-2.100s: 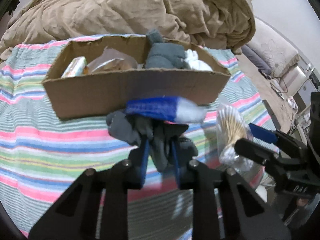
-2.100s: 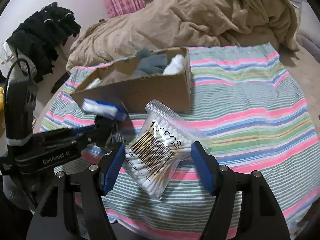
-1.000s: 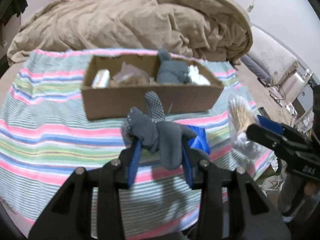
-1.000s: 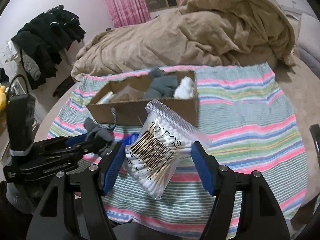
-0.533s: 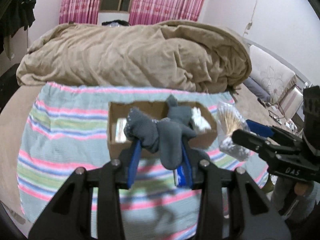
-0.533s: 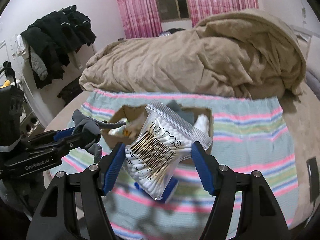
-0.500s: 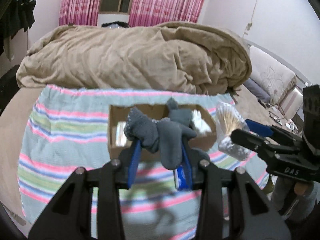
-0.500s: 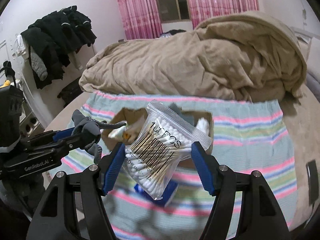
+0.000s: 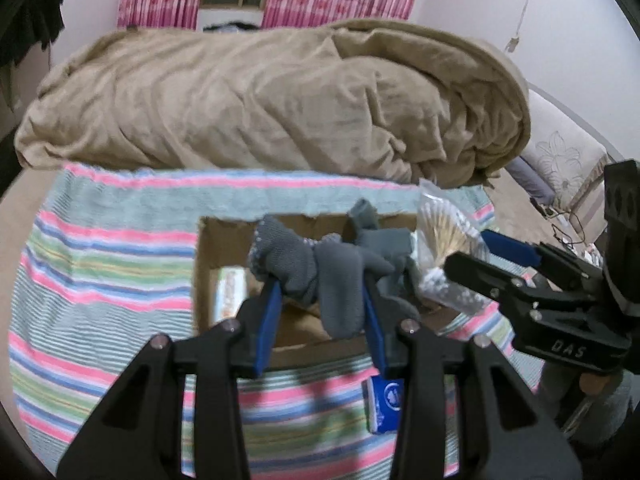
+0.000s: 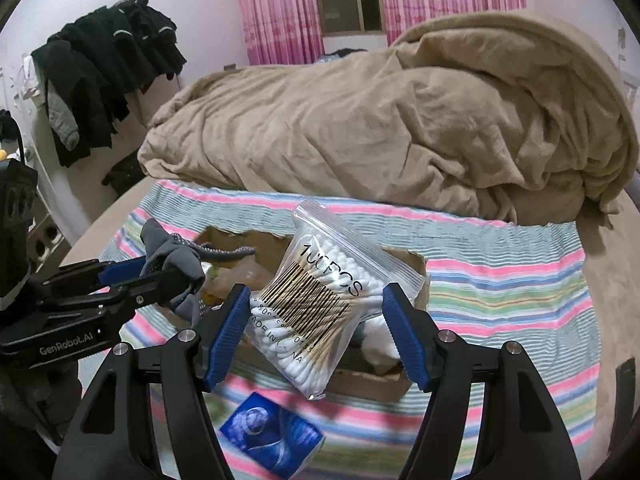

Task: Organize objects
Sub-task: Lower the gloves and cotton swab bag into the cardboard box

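Observation:
My left gripper (image 9: 320, 300) is shut on a grey sock (image 9: 316, 268) and holds it above the open cardboard box (image 9: 204, 280). The sock also shows in the right wrist view (image 10: 176, 260). My right gripper (image 10: 316, 316) is shut on a clear zip bag of cotton swabs (image 10: 320, 300), held above the box's right part (image 10: 416, 264). The bag also shows in the left wrist view (image 9: 444, 240). Inside the box lie another grey sock (image 9: 380, 236) and a small packet (image 9: 228, 288). A blue tissue pack (image 10: 272, 436) lies on the striped cloth in front of the box.
The box stands on a striped cloth (image 9: 100, 264) spread over a bed. A heaped tan blanket (image 9: 260, 100) lies behind it. Dark clothes (image 10: 108, 68) hang at the left wall. Pink curtains (image 10: 280, 8) cover the window at the back.
Both grippers have risen and moved forward over the box, each keeping its load. The box now lies below them and the blue tissue pack stays on the cloth in front.

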